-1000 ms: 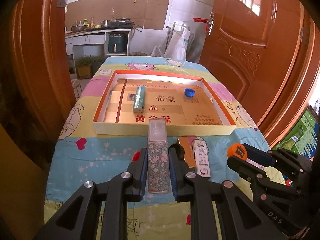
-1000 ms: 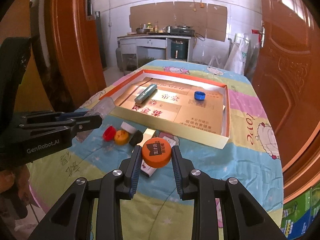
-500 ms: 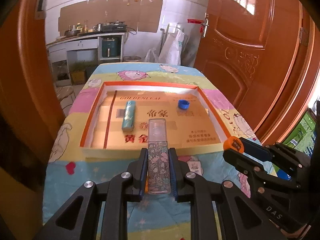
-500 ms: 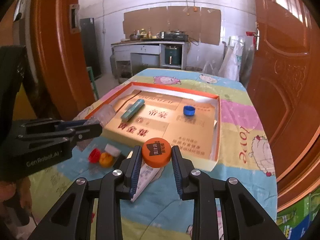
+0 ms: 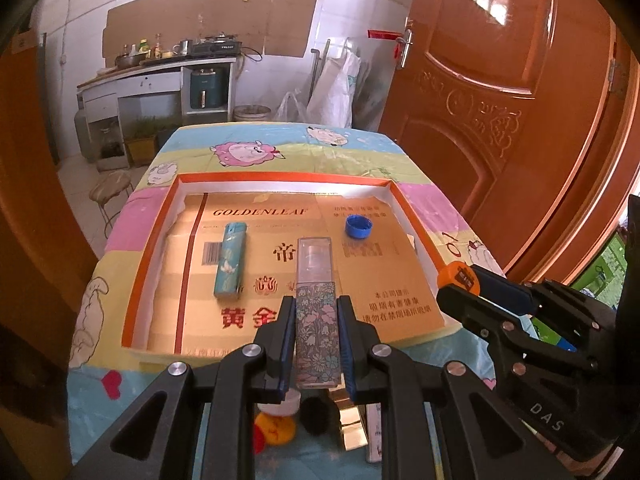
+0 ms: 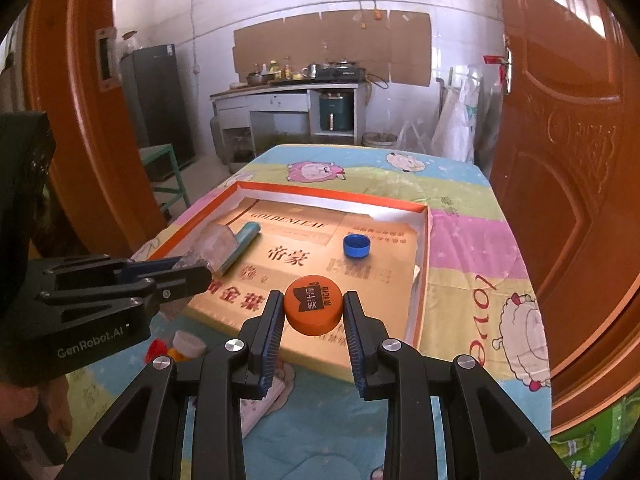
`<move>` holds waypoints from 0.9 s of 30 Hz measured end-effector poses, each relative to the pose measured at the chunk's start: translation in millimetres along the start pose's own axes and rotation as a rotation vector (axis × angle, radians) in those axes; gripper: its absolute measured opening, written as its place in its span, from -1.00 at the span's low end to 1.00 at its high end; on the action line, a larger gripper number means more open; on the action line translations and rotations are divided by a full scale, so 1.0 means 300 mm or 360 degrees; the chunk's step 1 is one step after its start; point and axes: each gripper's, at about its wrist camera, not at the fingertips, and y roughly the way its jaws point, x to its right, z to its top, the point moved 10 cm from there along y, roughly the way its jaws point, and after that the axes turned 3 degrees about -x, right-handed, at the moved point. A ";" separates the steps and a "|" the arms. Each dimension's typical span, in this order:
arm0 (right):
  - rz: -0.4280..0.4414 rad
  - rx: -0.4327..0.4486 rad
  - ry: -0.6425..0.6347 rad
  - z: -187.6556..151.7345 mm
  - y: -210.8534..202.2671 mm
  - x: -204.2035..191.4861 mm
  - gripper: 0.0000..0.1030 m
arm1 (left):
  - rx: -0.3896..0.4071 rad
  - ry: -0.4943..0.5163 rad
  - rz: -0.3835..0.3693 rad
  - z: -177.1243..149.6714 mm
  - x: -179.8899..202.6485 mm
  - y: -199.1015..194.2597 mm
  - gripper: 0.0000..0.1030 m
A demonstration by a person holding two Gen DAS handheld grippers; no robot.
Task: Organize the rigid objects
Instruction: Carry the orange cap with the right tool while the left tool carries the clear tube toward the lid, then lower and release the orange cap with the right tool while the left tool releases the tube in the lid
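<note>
Both hands carry a piece over the near wall of the tray, ready to set down.

The flowered spray bottle, clamped in the left hand-held gripper, points lengthwise away into the shallow cardboard tray, just right of the teal lighter, which lies the same way. The right hand-held gripper pinches an orange cap over the tray's near right part, with the blue cap further in. More caps lie on the cartoon-print cloth over the surface. Kitchen counter and wooden doors are behind.
</note>
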 end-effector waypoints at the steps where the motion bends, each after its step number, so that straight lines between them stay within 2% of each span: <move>1: -0.0002 -0.0006 0.0010 0.005 0.010 0.009 -0.41 | -0.0003 0.0001 0.0004 0.004 -0.001 0.008 -0.60; 27: 0.0012 -0.0137 0.0069 0.070 0.257 0.102 -0.41 | -0.0140 -0.0004 0.0074 0.072 -0.058 0.234 -0.60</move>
